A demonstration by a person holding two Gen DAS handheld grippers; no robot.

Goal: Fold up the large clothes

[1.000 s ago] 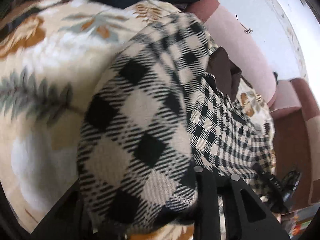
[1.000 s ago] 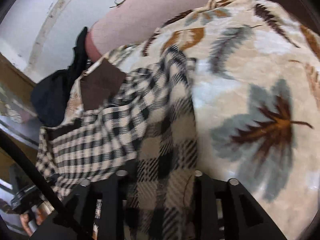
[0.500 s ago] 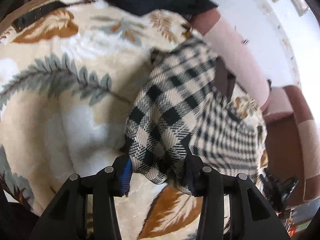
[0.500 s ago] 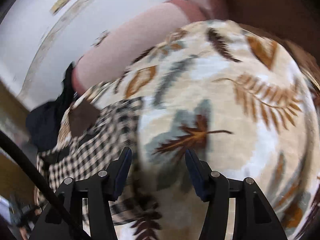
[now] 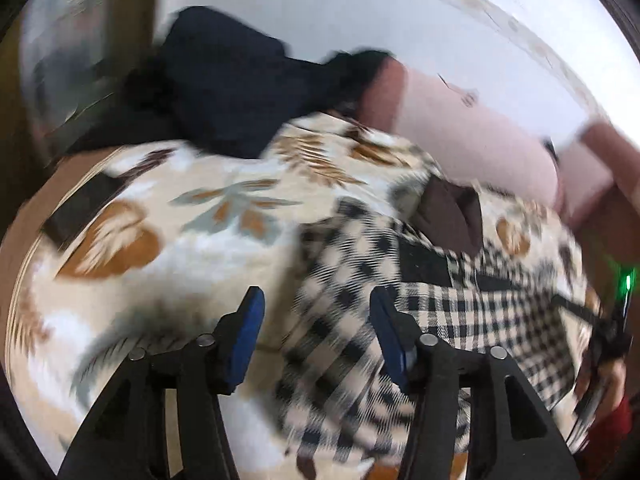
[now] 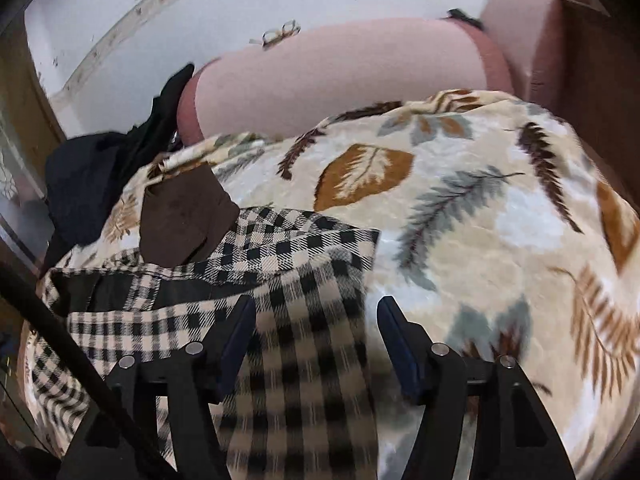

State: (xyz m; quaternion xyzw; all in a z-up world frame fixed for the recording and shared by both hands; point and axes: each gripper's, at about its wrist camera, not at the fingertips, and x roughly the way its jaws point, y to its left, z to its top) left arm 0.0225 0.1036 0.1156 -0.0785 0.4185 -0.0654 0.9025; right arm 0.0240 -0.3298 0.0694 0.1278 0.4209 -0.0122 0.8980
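Both grippers have let go of the checked garment (image 6: 304,292) and lifted off it, their jaws just having been opening. The left gripper (image 5: 316,320) and the right gripper (image 6: 316,328) now stand with jaws apart, nothing pinched; cloth shows between the fingers but below them.

It is a large black-and-cream plaid piece with a dark brown collar (image 6: 180,220) and a dark lining strip, partly folded over itself.

It lies on a cream blanket (image 6: 480,220) printed with brown and grey leaves, spread over a pink sofa (image 6: 340,72) against a white wall. A dark navy garment (image 5: 224,80) is heaped at the blanket's far edge.

The plaid's collar end points toward the sofa back; its long axis runs from there toward the blanket's near edge.
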